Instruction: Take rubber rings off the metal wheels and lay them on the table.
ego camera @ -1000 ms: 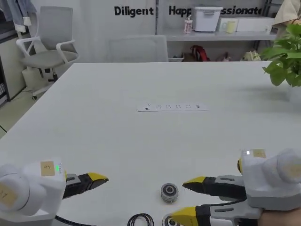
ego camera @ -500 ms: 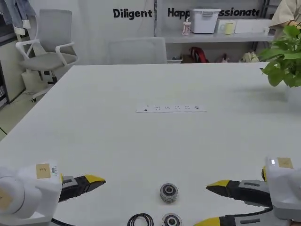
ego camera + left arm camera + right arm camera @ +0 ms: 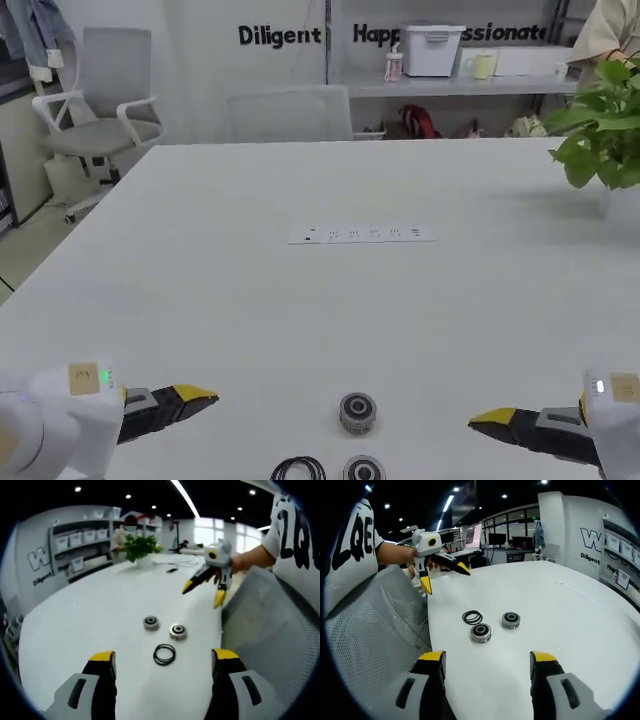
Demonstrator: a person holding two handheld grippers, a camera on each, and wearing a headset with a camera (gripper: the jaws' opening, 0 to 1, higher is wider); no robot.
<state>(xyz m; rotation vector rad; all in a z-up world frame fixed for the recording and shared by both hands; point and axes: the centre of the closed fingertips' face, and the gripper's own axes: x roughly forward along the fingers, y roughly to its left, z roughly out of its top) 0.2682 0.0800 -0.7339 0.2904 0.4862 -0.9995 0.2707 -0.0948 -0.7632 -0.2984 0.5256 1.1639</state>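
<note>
Two small metal wheels with dark bands lie near the table's front edge, one (image 3: 357,411) farther in and one (image 3: 364,469) at the edge. Loose black rubber rings (image 3: 298,469) lie left of the nearer wheel. My left gripper (image 3: 190,402) hovers left of them and my right gripper (image 3: 495,425) hovers to their right, both apart from the wheels. In the left gripper view my left gripper (image 3: 163,655) is open, facing the rings (image 3: 164,654) and wheels (image 3: 151,623). In the right gripper view my right gripper (image 3: 487,655) is open, facing a wheel (image 3: 480,632) and the rings (image 3: 472,616).
A white power strip (image 3: 362,235) lies mid-table. A potted plant (image 3: 598,130) stands at the far right. Office chairs (image 3: 95,90) and a shelf with a white box (image 3: 432,50) are beyond the table. A mesh chair back (image 3: 375,630) is close by the front edge.
My right gripper has drawn back to the right, away from the wheels. My left gripper has slipped slightly back and down. Wheels and rings have stayed put.
</note>
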